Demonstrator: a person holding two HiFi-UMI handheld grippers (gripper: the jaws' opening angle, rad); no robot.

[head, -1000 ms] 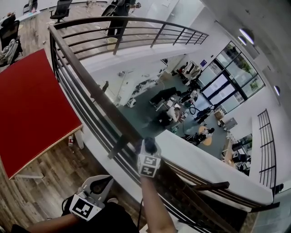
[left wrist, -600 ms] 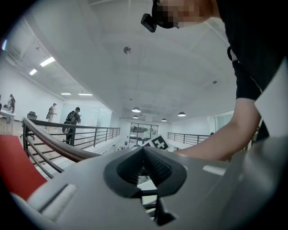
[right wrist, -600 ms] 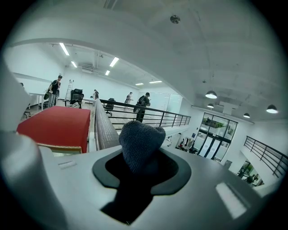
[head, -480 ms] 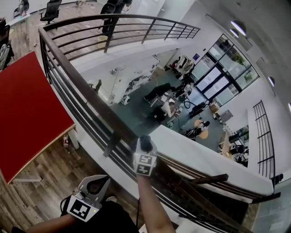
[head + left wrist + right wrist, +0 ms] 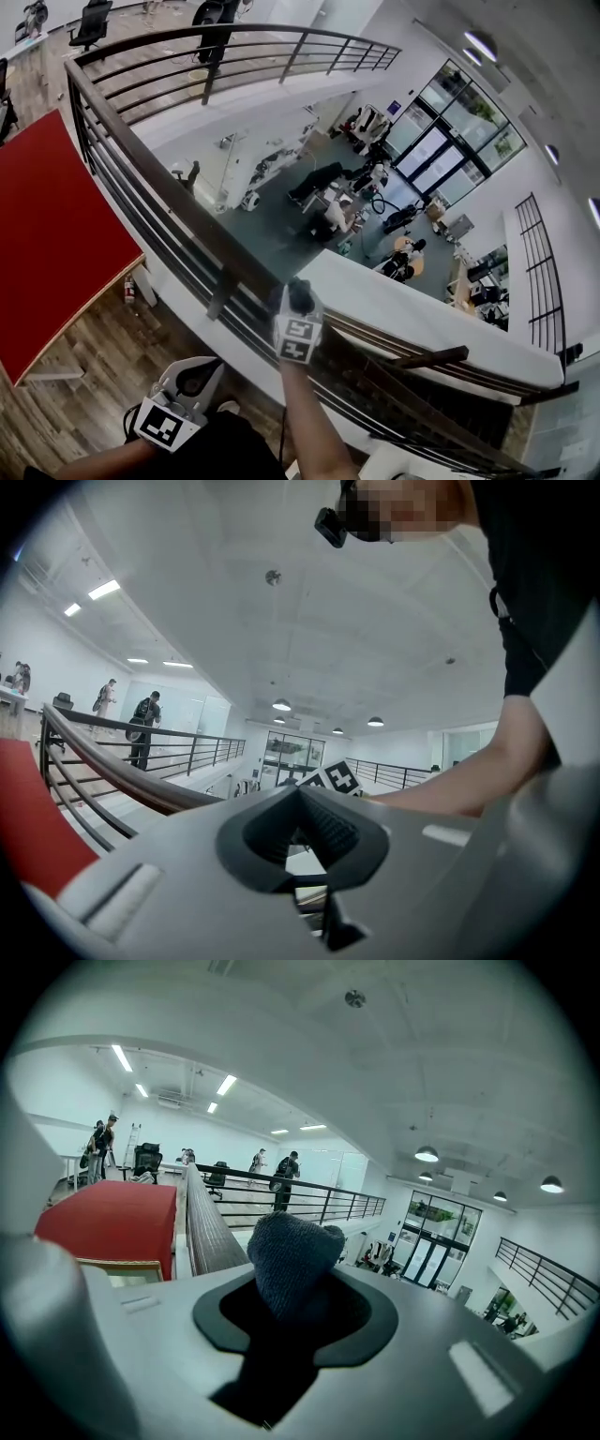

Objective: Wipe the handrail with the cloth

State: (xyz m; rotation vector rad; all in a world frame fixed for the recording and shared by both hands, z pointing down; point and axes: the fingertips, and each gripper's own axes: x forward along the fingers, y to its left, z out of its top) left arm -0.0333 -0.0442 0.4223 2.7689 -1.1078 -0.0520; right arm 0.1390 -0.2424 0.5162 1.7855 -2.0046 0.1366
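Your right claw [image 5: 298, 300] is clamped on the cloth [image 5: 286, 1255], a dark wad that sticks up out of its jaws. The claw sits right at the top of the handrail [image 5: 178, 202], which runs on ahead of it and then curves away to the right. Your left claw [image 5: 195, 377] hangs lower, behind the right one and close to your body, off the rail. Its jaws are drawn together with nothing between them. A red table [image 5: 47, 244] lies left of both claws.
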